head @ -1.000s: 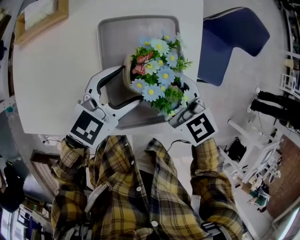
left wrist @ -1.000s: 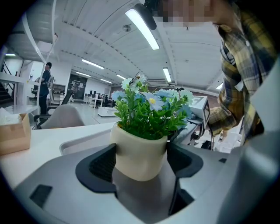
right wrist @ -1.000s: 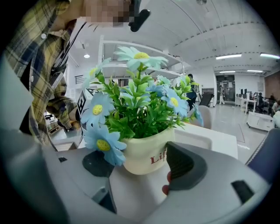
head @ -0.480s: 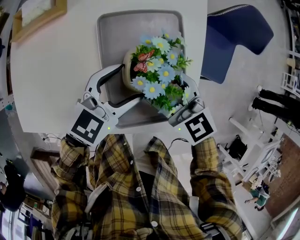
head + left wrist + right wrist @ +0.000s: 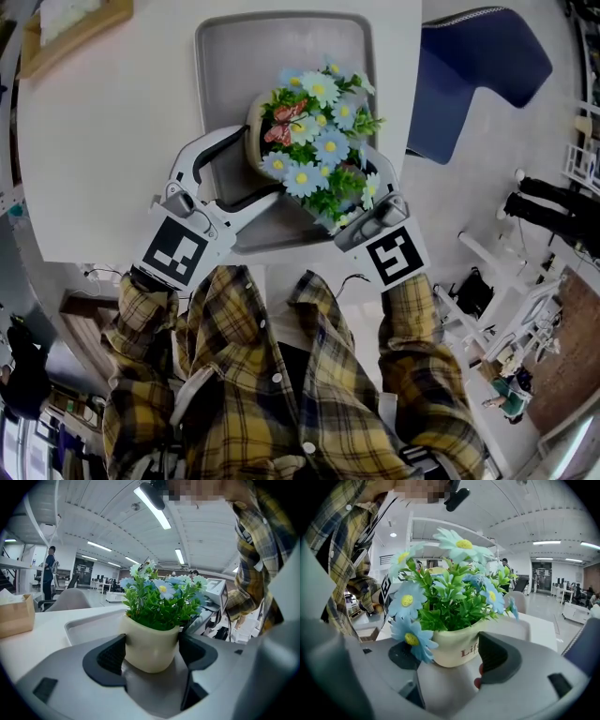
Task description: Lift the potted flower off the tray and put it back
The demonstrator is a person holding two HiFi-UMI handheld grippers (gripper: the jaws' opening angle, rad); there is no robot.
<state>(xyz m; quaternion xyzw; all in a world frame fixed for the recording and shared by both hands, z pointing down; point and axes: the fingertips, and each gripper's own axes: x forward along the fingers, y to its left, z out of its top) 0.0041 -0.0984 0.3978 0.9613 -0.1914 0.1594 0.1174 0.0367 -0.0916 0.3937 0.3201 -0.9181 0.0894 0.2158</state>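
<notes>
Potted flower (image 5: 314,131) a touch higher over tray (image 5: 234,56)

You have one potted flower (image 5: 314,131), one tray (image 5: 281,47), one bench (image 5: 112,141), one wooden box (image 5: 80,33), one blue chair (image 5: 473,84) and two grippers: left gripper (image 5: 152,651), right gripper (image 5: 450,660).
</notes>
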